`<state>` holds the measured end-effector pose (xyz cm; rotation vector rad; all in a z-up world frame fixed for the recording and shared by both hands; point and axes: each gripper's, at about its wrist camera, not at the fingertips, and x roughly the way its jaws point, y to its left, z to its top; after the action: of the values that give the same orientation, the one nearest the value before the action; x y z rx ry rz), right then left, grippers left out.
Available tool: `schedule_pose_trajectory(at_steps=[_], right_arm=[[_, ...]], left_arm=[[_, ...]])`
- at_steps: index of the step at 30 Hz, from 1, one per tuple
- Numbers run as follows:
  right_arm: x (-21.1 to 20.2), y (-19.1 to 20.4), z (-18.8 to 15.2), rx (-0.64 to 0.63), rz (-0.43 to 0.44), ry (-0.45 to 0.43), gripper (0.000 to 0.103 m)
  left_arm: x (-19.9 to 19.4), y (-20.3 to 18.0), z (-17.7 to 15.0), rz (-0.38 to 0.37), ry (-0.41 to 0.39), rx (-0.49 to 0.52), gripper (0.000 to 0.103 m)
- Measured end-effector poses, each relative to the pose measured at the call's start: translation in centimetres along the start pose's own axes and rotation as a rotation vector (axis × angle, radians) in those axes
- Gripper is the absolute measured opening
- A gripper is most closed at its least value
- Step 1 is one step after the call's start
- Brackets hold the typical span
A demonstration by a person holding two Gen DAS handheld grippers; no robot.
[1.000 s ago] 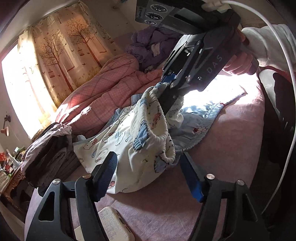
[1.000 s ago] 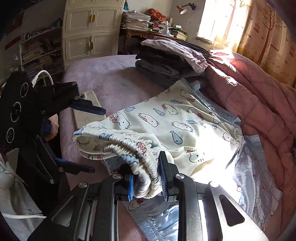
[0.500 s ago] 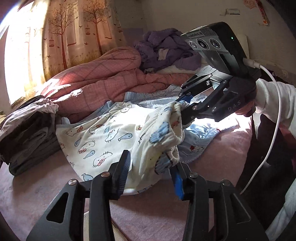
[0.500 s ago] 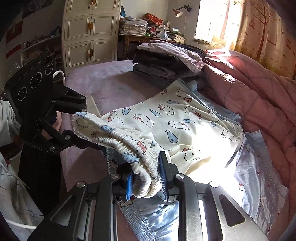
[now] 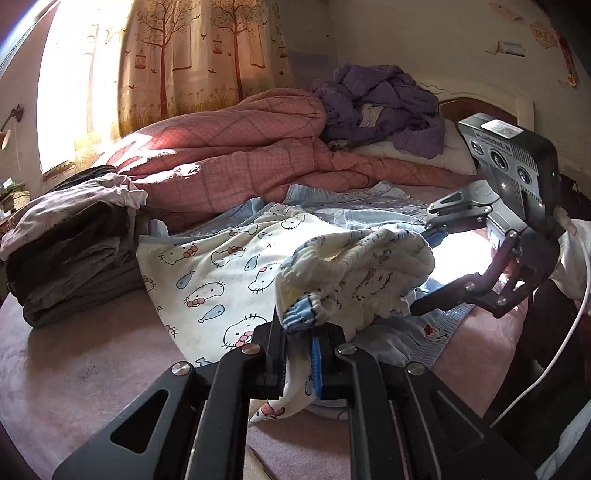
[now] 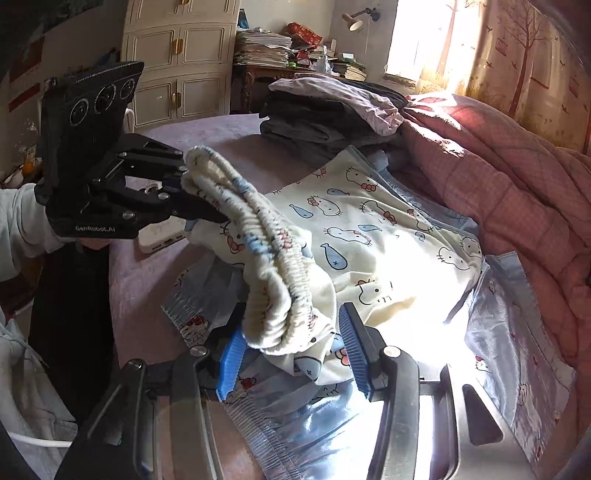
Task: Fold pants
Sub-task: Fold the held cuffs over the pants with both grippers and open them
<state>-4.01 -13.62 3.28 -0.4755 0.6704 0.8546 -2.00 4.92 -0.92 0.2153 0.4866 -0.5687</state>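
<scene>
Pinching pants (image 5: 207, 273) waistband: left tool (image 6: 184, 195), "GenRobot.AI"; right tool (image 6: 291, 354) apparently released.

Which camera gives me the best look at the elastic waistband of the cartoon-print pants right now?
The right wrist view: the waistband runs in full from the left hand-held gripper, clamped on its far end, to the right hand-held gripper, whose jaws have just opened. The left wrist view shows only a bunched end.

Bedroom, strong daylight from one window side.
I note tree-print curtains (image 5: 177, 66) backlit by sun, a cream cabinet (image 6: 181, 66), a cluttered wooden desk (image 6: 280, 70) with wall lamp (image 6: 356, 20), and pale walls.
</scene>
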Motion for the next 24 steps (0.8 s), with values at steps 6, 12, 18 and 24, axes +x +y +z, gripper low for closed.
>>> schedule_pose_trajectory(at_steps=[6,12,18,24], right_arm=[[0.5,-0.1,-0.8,0.016,-0.032,-0.008,0.037],[0.7,-3.0,-0.1,0.209,0.002,-0.073,0.01],[1.5,-6.5,1.2,0.421,-0.005,-0.067,0.008],[3.9,-8.4,1.0,0.524,-0.044,-0.023,0.008]], left_arm=[[1.2,1.6,0.5,-0.034,0.036,-0.054,0.01],[2.9,2.3,1.8,-0.002,0.1,-0.062,0.01],[6.5,4.1,4.0,0.032,0.259,-0.114,0.012],[9.3,6.0,2.7,0.031,0.342,-0.244,0.017]])
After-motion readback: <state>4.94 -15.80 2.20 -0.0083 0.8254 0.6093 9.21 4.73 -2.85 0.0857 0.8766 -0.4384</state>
